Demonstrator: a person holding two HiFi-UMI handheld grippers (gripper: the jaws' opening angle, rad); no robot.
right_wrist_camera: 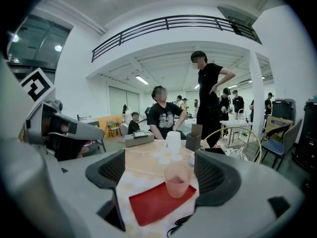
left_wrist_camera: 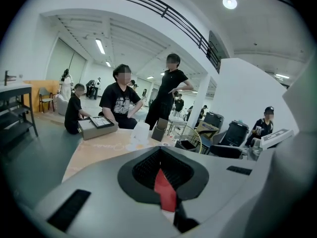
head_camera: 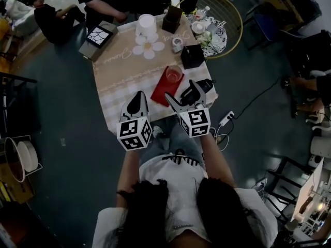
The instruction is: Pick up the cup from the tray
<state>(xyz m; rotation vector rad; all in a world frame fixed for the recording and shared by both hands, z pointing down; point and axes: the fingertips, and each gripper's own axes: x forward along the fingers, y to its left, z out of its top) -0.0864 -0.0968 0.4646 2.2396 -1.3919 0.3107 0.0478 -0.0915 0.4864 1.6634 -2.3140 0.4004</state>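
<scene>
While cup (right_wrist_camera: pixel 177 179) stands on far end of tray (right_wrist_camera: pixel 151 203), right gripper (head_camera: pixel 180 88) gapes wide, empty, just short of it; left gripper (head_camera: pixel 141 93) closed, empty.

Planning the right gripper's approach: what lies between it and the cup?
Only a bare stretch of the red tray lies between the open right gripper and the cup, seen in the right gripper view.

Cup (right_wrist_camera: pixel 177 180) on tray (right_wrist_camera: pixel 148 206) — upright (jaws apart)
</scene>
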